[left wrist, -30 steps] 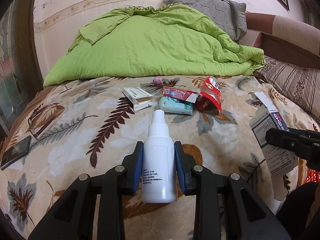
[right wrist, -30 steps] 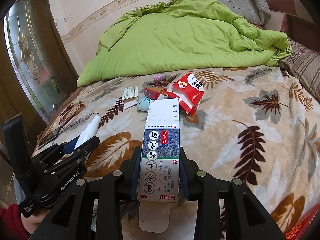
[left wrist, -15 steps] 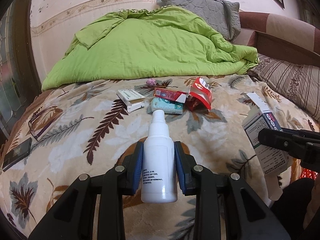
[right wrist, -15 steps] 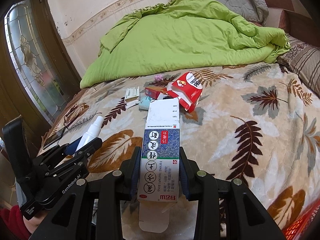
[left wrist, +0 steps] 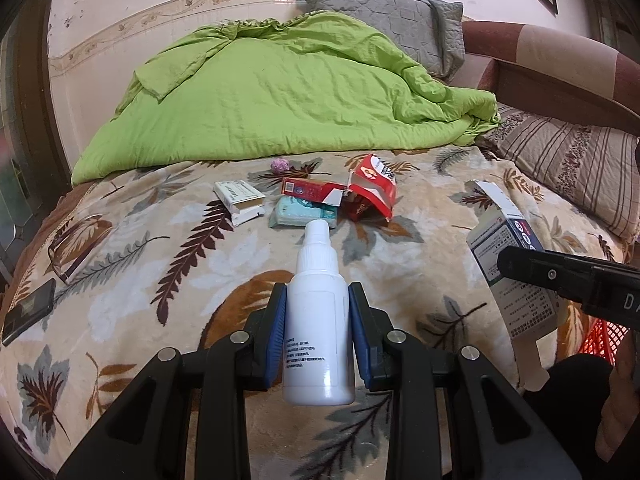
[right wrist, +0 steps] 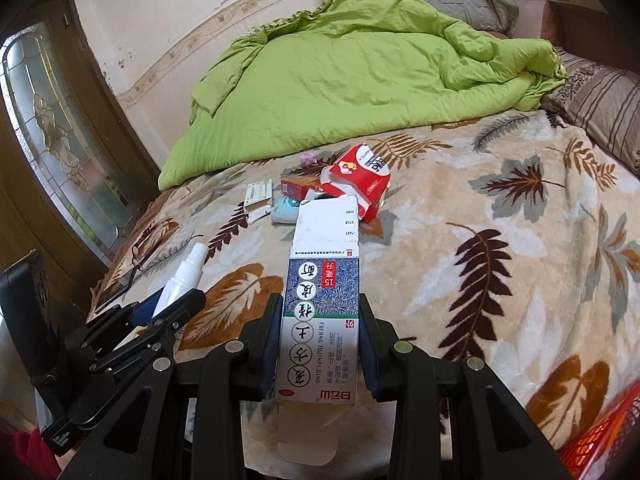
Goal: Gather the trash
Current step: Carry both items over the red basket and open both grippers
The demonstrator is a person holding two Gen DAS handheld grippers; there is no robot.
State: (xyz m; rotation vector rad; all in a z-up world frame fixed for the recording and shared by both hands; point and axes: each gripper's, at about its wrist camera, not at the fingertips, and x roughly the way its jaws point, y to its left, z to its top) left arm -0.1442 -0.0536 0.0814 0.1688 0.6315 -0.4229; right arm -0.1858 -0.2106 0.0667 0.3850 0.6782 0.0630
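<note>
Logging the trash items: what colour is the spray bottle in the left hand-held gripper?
White, all over; the spray bottle shows best in the left wrist view.

One white spray bottle (left wrist: pixel 318 320), one blue-patterned carton (right wrist: pixel 320 320), two red packets (left wrist: pixel 372 192), one white box (left wrist: pixel 239 194), one teal pack (left wrist: pixel 304 212), one pink ball (left wrist: pixel 280 165), two pillows (left wrist: pixel 384 20), one phone (left wrist: pixel 28 312).
</note>
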